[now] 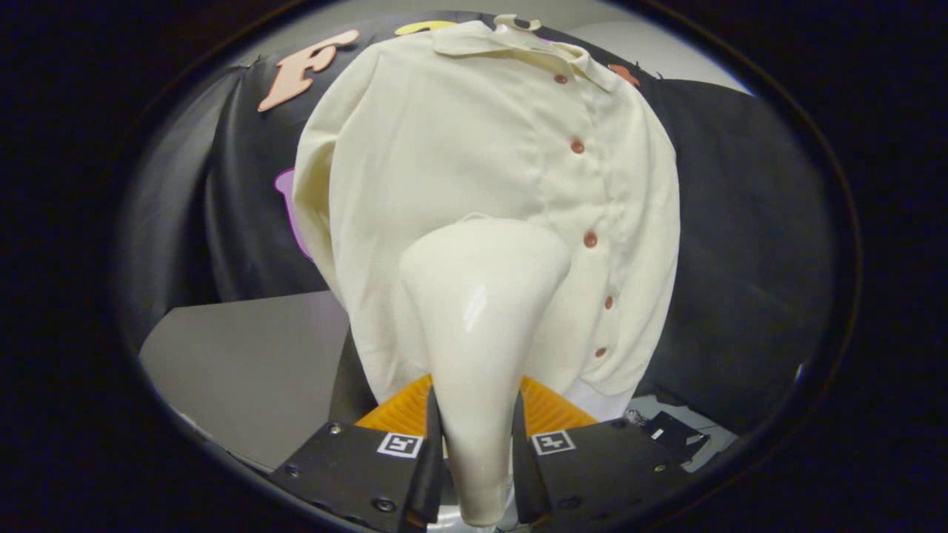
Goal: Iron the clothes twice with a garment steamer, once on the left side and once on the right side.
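Note:
A cream button-up shirt (459, 163) hangs on a hanger against the booth's black wall, its row of reddish buttons (589, 240) running down right of centre. A glossy white garment steamer (481, 311) stands upright between my fingers, its handle pinched by both of them. My gripper (478, 451) is shut on that handle. The steamer's wide head (485, 252) sits against the shirt's front, left of the button row, at about mid-height. The shirt's lower middle is hidden behind the steamer.
A grey tabletop (244, 363) lies low to the left of the shirt. A small dark object (666, 433) rests on a pale surface low on the right. Black cloth (740, 259) hangs behind the shirt on both sides.

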